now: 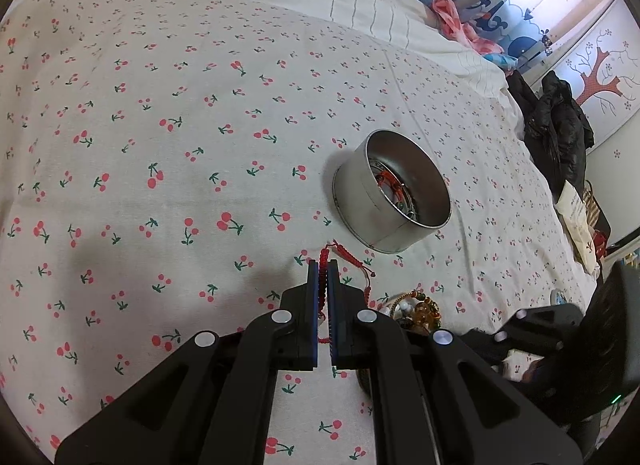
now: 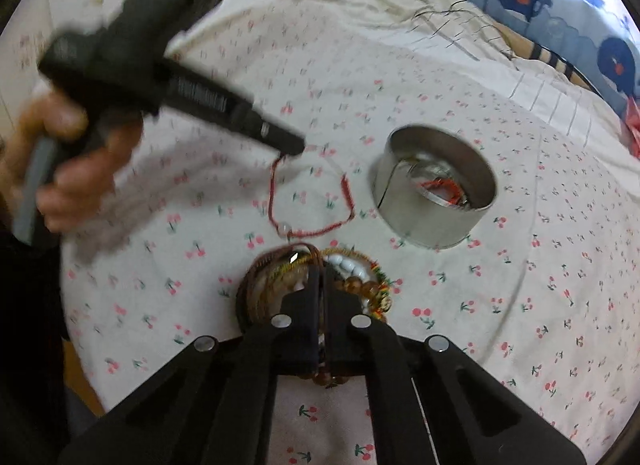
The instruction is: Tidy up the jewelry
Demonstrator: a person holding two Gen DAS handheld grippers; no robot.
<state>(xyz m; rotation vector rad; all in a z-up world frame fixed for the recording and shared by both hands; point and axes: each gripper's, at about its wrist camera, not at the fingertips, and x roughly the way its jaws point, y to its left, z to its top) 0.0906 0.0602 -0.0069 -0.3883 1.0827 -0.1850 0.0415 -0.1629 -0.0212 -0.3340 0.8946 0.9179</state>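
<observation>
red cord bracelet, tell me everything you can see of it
The red cord bracelet is a thin braided red string forming a loose open loop, with what looks like one pale bead at its lower end. It lies mostly on the cherry-print bedsheet, between the round metal tin and the bracelet pile. One end is lifted and pinched by the left gripper, which is shut on it; knotted tails hang beside the fingers. It does not touch the tin.

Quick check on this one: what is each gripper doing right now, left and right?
Left gripper: closed, pinching the red cord bracelet.
Right gripper: closed, down in the pile of beaded bracelets; whether it grips one cannot be told.
</observation>
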